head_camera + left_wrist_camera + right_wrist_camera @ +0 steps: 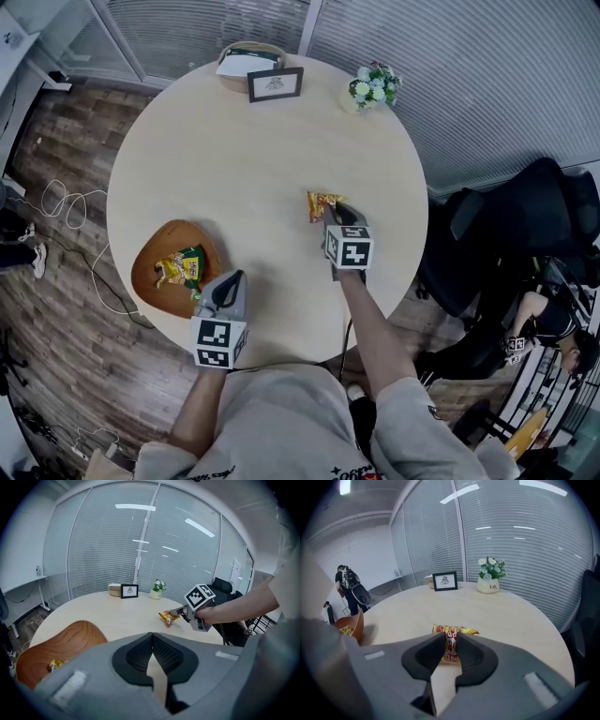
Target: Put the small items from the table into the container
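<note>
**Wood bowl holds snacks while the right gripper pinches a packet**

Pale, smooth and round, the counter (253, 150) fills the head view. Near its left front edge sits a shallow wooden bowl (147, 255) with a visible grain and a rounded, three-sided shape. Inside it lie a crinkled yellow packet (171, 271) and a green packet (193, 264), touching each other.

Well to the right of the bowl, a glossy orange-and-yellow snack packet (452, 641) lies on the counter. The right gripper (451, 638) reaches down to it at a slant, its dark ribbed jaws closed onto the near end of the packet, which is squeezed narrow between them.

The left gripper (150, 635) hangs just beside the bowl's right rim, jaw tips touching and nothing between them.

At the counter's far edge stand a small dark picture frame (275, 84), a shallow round basket (246, 58) behind it, and a white pot of flowers (373, 87) to the right.
</note>
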`<control>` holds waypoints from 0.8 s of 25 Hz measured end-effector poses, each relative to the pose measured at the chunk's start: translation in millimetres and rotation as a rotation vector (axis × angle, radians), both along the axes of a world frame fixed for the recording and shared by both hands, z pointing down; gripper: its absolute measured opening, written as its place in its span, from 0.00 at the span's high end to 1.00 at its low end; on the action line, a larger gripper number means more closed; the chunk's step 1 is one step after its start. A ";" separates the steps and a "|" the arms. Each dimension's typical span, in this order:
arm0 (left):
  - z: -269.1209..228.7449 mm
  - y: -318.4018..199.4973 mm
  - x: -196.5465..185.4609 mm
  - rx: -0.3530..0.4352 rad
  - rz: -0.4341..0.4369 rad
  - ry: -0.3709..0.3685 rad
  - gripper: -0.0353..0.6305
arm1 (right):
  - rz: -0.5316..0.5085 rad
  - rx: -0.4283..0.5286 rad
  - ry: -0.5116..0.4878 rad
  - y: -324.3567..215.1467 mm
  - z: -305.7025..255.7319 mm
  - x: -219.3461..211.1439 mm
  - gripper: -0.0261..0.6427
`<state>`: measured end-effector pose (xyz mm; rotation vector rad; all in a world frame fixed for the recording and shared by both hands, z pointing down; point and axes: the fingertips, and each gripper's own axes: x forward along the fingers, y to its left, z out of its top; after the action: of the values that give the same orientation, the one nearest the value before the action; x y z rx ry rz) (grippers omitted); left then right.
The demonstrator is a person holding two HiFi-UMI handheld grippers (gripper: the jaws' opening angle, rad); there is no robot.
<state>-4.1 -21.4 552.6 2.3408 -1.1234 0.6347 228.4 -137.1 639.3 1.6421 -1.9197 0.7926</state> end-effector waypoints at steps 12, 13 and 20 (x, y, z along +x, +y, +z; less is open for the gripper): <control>-7.7 5.3 -47.7 0.017 -0.067 0.011 0.95 | -0.167 0.122 -0.151 -0.6 -66.5 -138.0 0.85; -8.4 5.4 -52.7 0.019 -0.076 0.012 0.95 | -0.190 0.130 -0.165 -0.1 -72.4 -152.3 0.85; -7.0 6.1 -100.4 0.019 -0.144 0.016 0.95 | -0.396 0.158 -0.242 15.2 -102.6 -261.8 0.85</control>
<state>-104.5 -15.3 545.6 2.2516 -1.2830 0.5547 -33.5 -121.8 536.6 1.2267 -2.4302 0.7150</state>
